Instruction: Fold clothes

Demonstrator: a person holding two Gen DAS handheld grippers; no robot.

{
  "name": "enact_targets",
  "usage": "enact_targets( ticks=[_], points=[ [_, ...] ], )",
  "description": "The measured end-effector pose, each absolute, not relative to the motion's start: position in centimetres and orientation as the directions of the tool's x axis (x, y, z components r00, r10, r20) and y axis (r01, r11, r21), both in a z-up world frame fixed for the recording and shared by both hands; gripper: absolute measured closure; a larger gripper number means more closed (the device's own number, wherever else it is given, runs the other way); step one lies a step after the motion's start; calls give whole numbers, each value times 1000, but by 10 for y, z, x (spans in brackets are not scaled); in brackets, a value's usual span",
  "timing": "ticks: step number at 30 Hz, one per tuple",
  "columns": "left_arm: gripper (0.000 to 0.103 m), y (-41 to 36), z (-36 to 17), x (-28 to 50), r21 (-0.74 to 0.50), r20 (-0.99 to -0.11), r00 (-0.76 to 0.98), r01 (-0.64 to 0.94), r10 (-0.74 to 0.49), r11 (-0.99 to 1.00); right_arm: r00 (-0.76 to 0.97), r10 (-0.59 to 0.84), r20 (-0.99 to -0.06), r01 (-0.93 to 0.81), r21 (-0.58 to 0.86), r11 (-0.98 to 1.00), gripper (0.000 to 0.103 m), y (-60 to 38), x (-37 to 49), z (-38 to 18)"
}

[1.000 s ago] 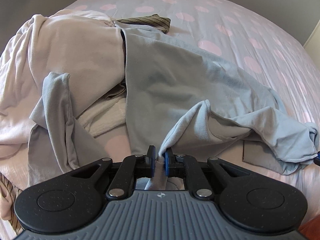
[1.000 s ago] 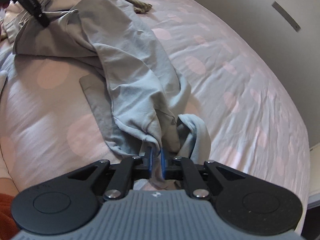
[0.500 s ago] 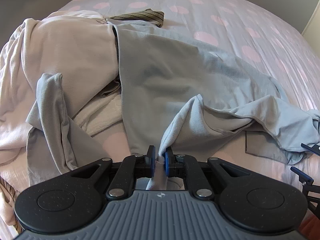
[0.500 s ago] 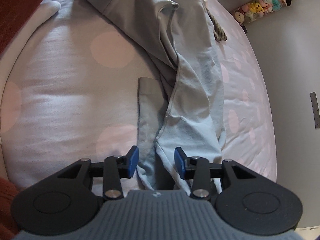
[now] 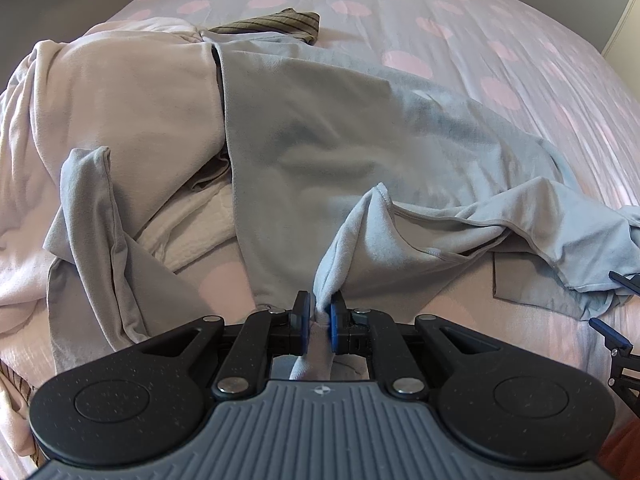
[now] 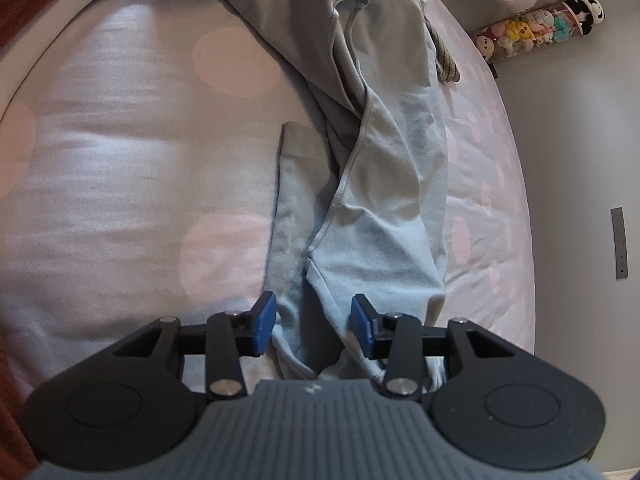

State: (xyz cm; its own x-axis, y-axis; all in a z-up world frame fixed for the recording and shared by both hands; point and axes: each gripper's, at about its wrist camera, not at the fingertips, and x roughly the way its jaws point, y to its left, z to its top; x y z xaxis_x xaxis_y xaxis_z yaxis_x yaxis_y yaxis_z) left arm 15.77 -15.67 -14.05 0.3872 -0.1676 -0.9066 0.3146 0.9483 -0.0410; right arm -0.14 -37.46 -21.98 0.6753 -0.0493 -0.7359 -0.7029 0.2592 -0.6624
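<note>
Jaws of the left gripper (image 5: 319, 322) pinch a fold of the light blue garment (image 5: 340, 136). The right gripper (image 6: 312, 326) hangs wide open over its near end, holding nothing, on the pink polka-dot bedspread (image 6: 120, 160).

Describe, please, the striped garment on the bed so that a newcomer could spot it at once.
Start at the bed's pink-dotted cover. The light blue garment lies spread across it, pinched by the left gripper. At its far edge, beside the pale pink pile, the striped garment peeks out: the only olive-brown, dark-lined cloth there.
</note>
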Motion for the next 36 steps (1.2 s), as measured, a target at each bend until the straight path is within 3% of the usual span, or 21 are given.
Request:
enact_targets(
  ticks=[15, 16, 17, 18, 20, 29, 36],
  points=[
    [96, -158, -146, 163, -47, -913, 371, 316, -169, 948, 785, -106, -610, -616, -787, -37, 61, -381, 1, -248],
    [96, -158, -146, 164, -48, -913, 371, 314, -169, 948, 802, -112, -586, -594, -802, -60, 68, -381, 2, -251],
    [96, -157, -146, 164, -49, -912, 373, 312, -170, 949, 813, -113, -571, -580, -812, -67, 81, -382, 3, -251],
    [96, -157, -146, 164, -50, -911, 375, 311, -171, 949, 817, -114, -565, -573, -818, -54, 86, -382, 4, -250],
    [96, -156, -145, 163, -48, -908, 383, 308, -170, 950, 828, -101, -552, -552, -833, 26, 94, -382, 5, -238],
    [96, -154, -118, 149, -12, -834, 523, 303, -177, 953, 880, -88, -467, -330, -733, 595, 97, -404, 15, -147],
    [97, -152, -70, 123, 1, -713, 673, 281, -196, 960, 925, -119, -360, -165, -665, 728, 98, -420, -2, -97]
  ],
)
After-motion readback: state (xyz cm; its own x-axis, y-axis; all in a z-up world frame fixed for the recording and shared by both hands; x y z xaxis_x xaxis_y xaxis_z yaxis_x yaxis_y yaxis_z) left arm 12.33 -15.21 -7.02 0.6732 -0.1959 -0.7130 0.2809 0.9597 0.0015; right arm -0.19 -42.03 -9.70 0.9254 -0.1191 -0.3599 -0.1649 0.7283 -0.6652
